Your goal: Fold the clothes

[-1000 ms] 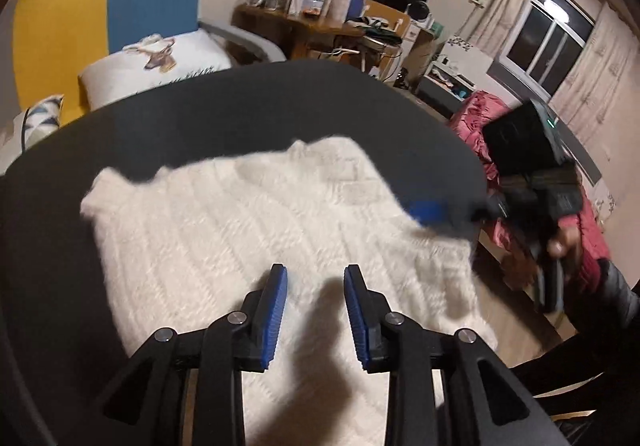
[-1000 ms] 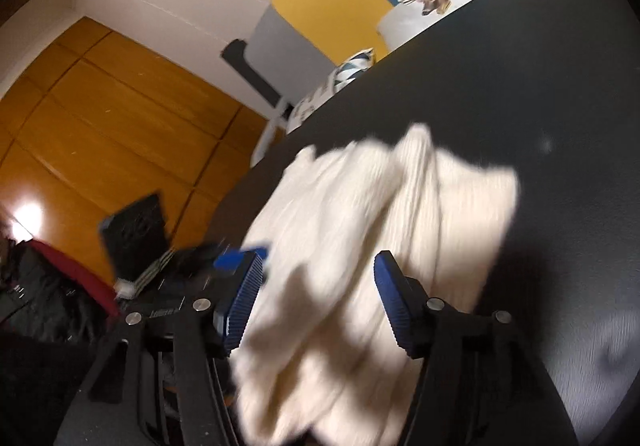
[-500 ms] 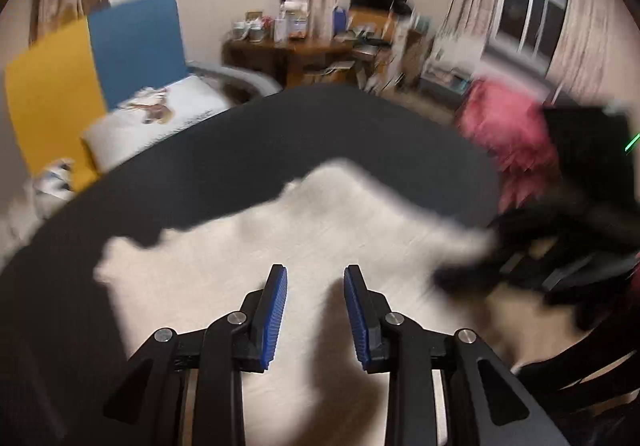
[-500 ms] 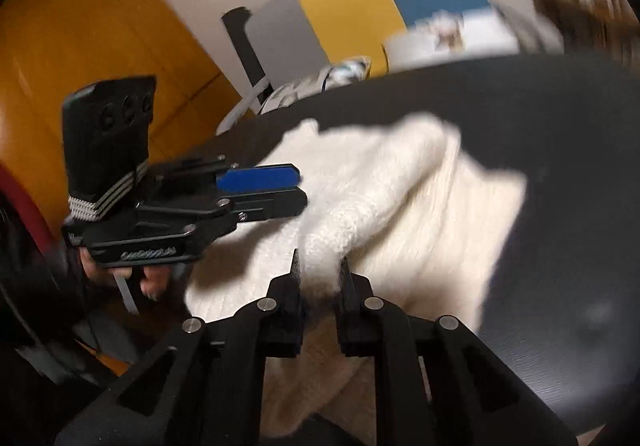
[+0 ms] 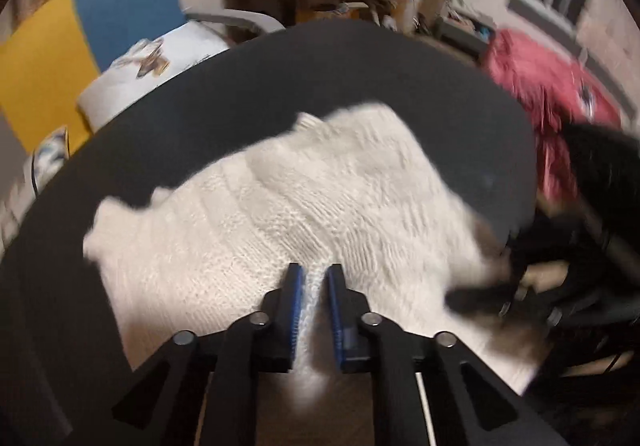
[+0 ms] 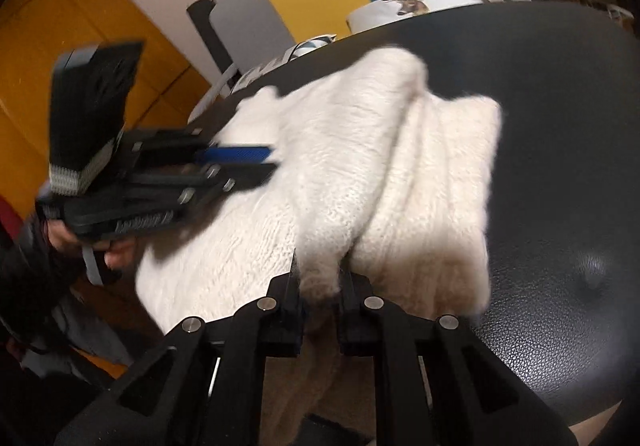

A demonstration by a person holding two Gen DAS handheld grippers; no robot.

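Sweater (image 5: 320, 206), white knit, lies partly bunched on the dark round bench (image 5: 360, 78), not yet squared. Left tongs (image 5: 313, 286) are closing on a pinch of its near edge; right tongs (image 6: 318, 278) sit clamped on a raised fold. Folding looks barely begun.

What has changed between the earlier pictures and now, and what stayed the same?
Both grippers took hold of the sweater. The right gripper, open a second ago, shut on a bunched fold at the near edge. The left gripper, open until half a second ago, is closing, with knit between its fingers. The sweater stayed on the dark table, with the fold now lifted into a ridge.
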